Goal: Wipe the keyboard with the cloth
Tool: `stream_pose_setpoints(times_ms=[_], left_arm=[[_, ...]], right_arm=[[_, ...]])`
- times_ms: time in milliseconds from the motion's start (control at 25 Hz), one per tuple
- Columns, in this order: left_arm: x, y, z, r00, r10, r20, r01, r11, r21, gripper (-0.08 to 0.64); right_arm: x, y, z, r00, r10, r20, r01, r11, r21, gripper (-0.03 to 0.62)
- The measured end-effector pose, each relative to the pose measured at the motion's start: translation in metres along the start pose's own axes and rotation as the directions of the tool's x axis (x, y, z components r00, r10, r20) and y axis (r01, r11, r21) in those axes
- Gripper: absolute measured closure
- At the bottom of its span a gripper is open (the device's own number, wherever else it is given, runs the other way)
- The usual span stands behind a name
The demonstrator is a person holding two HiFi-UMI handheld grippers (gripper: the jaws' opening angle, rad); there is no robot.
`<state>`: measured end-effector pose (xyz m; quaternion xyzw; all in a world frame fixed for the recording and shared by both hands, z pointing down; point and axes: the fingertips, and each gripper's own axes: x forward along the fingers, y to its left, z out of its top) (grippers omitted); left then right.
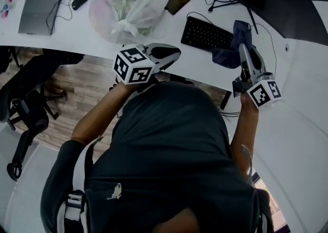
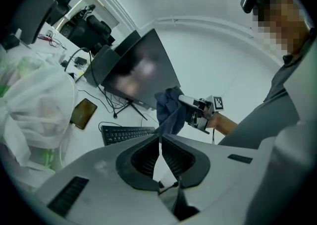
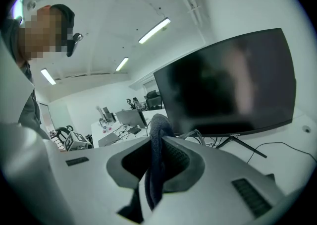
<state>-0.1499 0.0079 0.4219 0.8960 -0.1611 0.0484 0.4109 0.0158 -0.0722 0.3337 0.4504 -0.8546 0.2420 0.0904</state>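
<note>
Flat black keyboard (image 1: 205, 34): on the white desk (image 1: 77, 34), crumpled white plastic bag (image 1: 128, 8) at its 9 o'clock.
Right gripper (image 1: 242, 48): clamped tight on the dark blue fabric cloth (image 1: 241, 31), right at the keyboard's 3 o'clock end.
Left gripper (image 1: 176, 52): jaws together, nothing in them, off at the keyboard's 8 o'clock.

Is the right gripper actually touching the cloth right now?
Touching. The right gripper view shows the right gripper with its jaws closed on the cloth, the dark fabric pinched between them and bulging above the tips.
</note>
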Motion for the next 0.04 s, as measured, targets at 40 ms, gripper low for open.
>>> stream_pose_setpoints(times_ms=[40], left_arm=[[0.0039,-0.0012,-0.0065,0.999,-0.014,-0.032,0.014,1.0,-0.001,0.555]], right_arm=[[0.0002,-0.0014,-0.0025,1.0,-0.005,-0.004,0.005,1.0,0.006,0.543]])
